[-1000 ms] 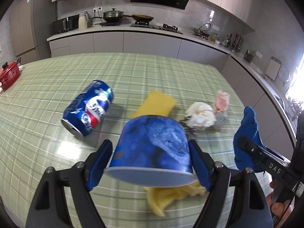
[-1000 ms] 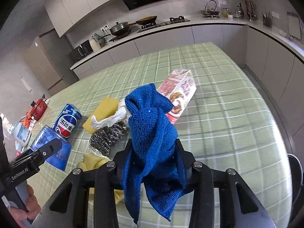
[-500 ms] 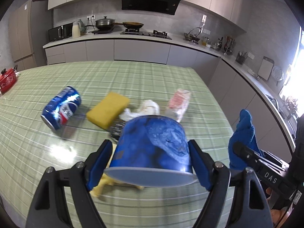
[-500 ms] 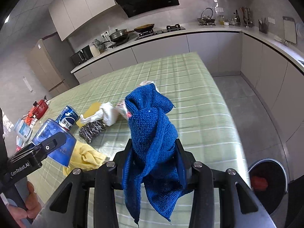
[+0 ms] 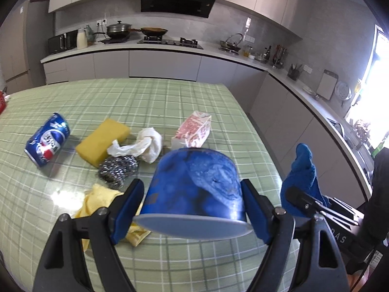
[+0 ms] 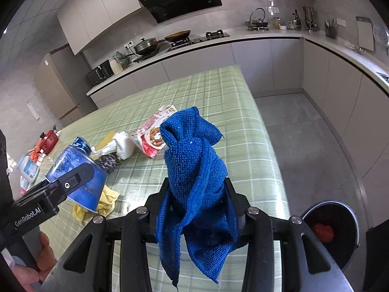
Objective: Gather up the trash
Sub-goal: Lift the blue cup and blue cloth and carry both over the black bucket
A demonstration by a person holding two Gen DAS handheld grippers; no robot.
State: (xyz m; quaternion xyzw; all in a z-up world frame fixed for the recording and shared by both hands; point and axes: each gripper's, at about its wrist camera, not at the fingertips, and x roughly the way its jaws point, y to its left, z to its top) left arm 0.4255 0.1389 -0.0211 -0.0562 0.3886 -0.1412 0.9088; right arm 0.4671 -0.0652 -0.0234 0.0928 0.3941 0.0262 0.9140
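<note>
Starting at your left: the crushed blue soda can (image 5: 47,143) lies on its side on the green checked tablecloth (image 5: 170,97), long axis running from near-left to far-right, its open end towards you. Next to it is the yellow block sponge (image 5: 103,138), and touching the sponge's near corner is the steel wool scrubber (image 5: 118,169) with the crumpled white paper wad (image 5: 143,146) draped over its top. The yellow cloth (image 5: 102,202) is bunched just this side of the scrubber, partly under your left gripper (image 5: 192,209).

That left gripper has its jaws spread fairly wide and pressed on both sides of the blue paper cup (image 5: 194,192). The cup is tipped over, rim towards the camera, base pointing away over the table, so its axis runs along the fingers.

Behind the cup the red and white carton (image 5: 193,131) lies flat, blocking nothing, just near.

Your right gripper (image 6: 198,209) has its jaws nearly together, pinching the blue knit rag (image 6: 194,170), which stands up in a twisted peak and hangs down below the fingers.

Far right, on the floor beside the table, sits the round black bin (image 6: 340,255) with something red (image 6: 323,231) inside.
</note>
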